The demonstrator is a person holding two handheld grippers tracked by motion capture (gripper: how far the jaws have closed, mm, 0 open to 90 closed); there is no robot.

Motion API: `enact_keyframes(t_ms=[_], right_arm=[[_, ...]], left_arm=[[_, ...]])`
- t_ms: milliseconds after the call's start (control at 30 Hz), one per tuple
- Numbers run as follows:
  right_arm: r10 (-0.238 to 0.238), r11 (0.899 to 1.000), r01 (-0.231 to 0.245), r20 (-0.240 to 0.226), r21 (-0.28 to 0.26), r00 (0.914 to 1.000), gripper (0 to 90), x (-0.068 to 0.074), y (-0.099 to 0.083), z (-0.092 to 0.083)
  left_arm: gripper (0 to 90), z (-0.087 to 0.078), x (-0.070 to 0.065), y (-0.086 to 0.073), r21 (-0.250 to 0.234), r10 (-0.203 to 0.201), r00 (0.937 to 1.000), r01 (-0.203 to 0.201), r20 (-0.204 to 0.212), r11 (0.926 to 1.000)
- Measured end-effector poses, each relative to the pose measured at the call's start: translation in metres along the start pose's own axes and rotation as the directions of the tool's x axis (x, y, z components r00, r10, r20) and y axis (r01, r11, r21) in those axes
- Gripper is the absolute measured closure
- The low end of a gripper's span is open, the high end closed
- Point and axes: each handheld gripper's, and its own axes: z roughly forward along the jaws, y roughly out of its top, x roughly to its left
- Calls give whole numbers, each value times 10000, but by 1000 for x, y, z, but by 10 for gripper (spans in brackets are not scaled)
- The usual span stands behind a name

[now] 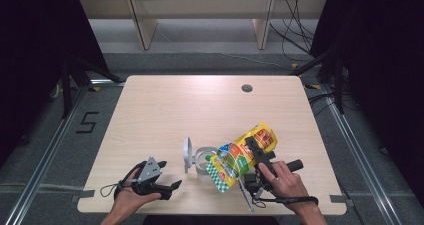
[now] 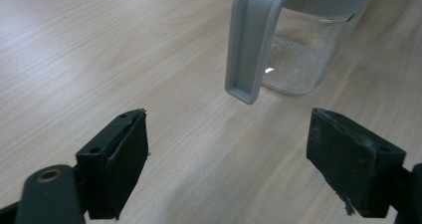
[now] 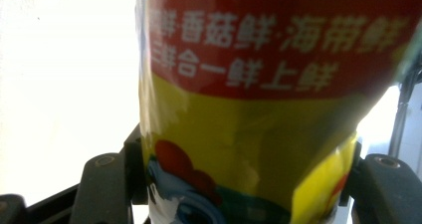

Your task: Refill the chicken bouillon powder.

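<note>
- Right gripper (image 1: pixel 256 155) is clamping the yellow bag (image 1: pixel 241 156), tilted over the jug (image 1: pixel 201 158) at the table's (image 1: pixel 165 110) near middle (apparently pouring).
- Left gripper (image 1: pixel 170 187) is waiting with jaws apart and empty, facing the jug's handle (image 2: pixel 247 50).
- Next: tipping the bag's mouth squarely over the jug.

On the table (image 1: pixel 165 100), a clear jug (image 1: pixel 202 159) stands near the front edge, a little right of the middle, its handle (image 1: pixel 187 155) turned to the left. A pouch (image 1: pixel 242 157) lies tilted just right of the jug, its lower end over the jug's mouth (whether they touch cannot be told). The right gripper (image 1: pixel 255 152) sits across the pouch's middle, the pouch between its jaws, with the person's hand in front of it. The left gripper (image 1: pixel 172 186) rests at the front left, well apart from the pouch, its jaws pointing toward the jug's handle. A round hole (image 1: pixel 246 88) sits near the far edge.
</note>
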Motion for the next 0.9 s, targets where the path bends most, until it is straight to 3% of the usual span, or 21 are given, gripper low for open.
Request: enact_keyframes(t_ms=[33,67,100,167,200,267,367,467,533,633,700,767,867,900], right_arm=[[-102,9999,103,-109,103,9999,369,-1,1,-1],[-630,9980,630,66,-109,9980,370,-5,2,0],[-311,9995,311,18,-45,9995,371,-1,1,0],[-470,9989,471,128,-82,9988,376,-2,2,0],[-315,9995,315,55,28,9995,377,-1,1,0],[-633,9979,633,37,103,9980,377,-3,2,-1],[-899,9959,899,120,59,9959,377,-5,2,-1],[-746,9971,744,116,151,9971,377,-4,2,-2],[-844,9963,843,90,160,9964,378,-4,2,-2],[-1023,9947,1023,204,26,9945,378,-6,2,-2],[-1164,9931,1166,242,-89,9929,378,-8,2,-1],[-1048,9945,1047,134,39,9944,378,-6,2,-1],[-1107,9938,1107,129,42,9938,378,-6,2,-1],[-1142,9935,1142,163,-2,9933,378,-6,2,-1]], left_arm=[[163,0,0,0,-55,-53,10000,53,3,10000],[164,0,0,0,-45,-35,10000,35,-8,10000],[164,0,0,0,-11,-11,10000,11,-7,10000],[164,0,0,0,-35,-8,10000,7,-19,10000],[164,0,-2,-1,-93,-363,9993,364,60,9993],[164,0,-1,0,-86,-76,10000,76,45,9999],[164,0,-1,0,-36,-28,10000,28,-2,10000],[164,0,0,0,2,12,10000,-12,2,10000],[164,1,-1,0,-213,-238,9997,239,66,9995],[164,1,-1,-1,-90,-420,9991,421,91,9991],[164,0,1,0,-46,-129,9999,129,40,9999],[164,0,-2,-1,-165,-464,9989,465,54,9988],[164,0,1,0,8,15,10000,-15,-34,10000],[164,0,0,0,-16,-29,10000,29,-31,10000]])
